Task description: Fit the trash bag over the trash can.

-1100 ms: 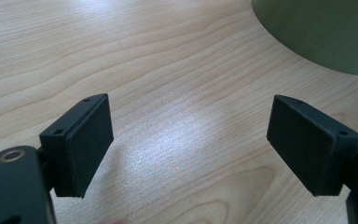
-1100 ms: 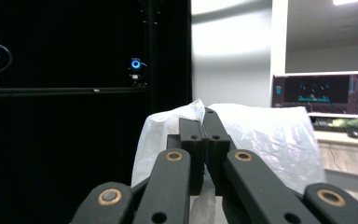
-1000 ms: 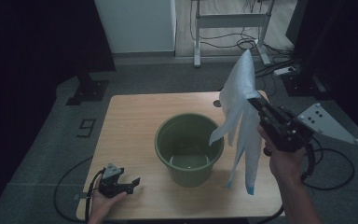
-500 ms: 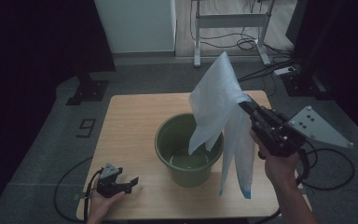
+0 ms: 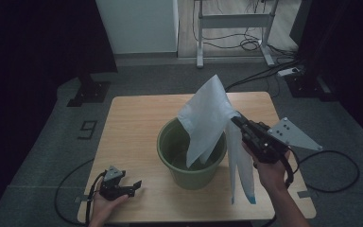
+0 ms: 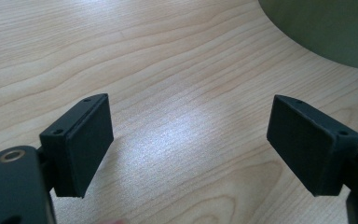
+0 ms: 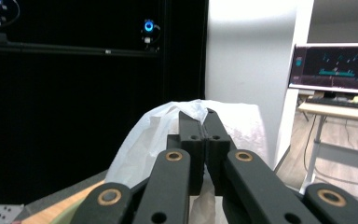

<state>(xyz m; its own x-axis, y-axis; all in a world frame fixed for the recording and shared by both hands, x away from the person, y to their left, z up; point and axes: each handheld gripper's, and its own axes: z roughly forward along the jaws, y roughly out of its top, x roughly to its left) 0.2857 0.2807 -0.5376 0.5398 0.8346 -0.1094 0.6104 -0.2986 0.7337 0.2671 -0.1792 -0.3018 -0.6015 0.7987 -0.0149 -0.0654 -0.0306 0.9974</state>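
Right gripper [image 5: 240,124] pinching the white plastic bag [image 5: 208,120] with jaws pressed together, holding it above the green bucket [image 5: 191,153] at the table [image 5: 132,118] centre. Bag's long axis running upright, peak pointing to 12 o'clock, one flap dipping inside the bucket, another trailing past the rim toward 5 o'clock. Left gripper [image 5: 123,185] resting at 7 o'clock, jaws spread, gripping nothing.

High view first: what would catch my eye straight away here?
A big white plastic bag held up over the green bucket at the middle of the wooden table, part of it hanging inside. The right hand-held gripper is shut on it. The left hand-held gripper rests open near the table's front left corner.
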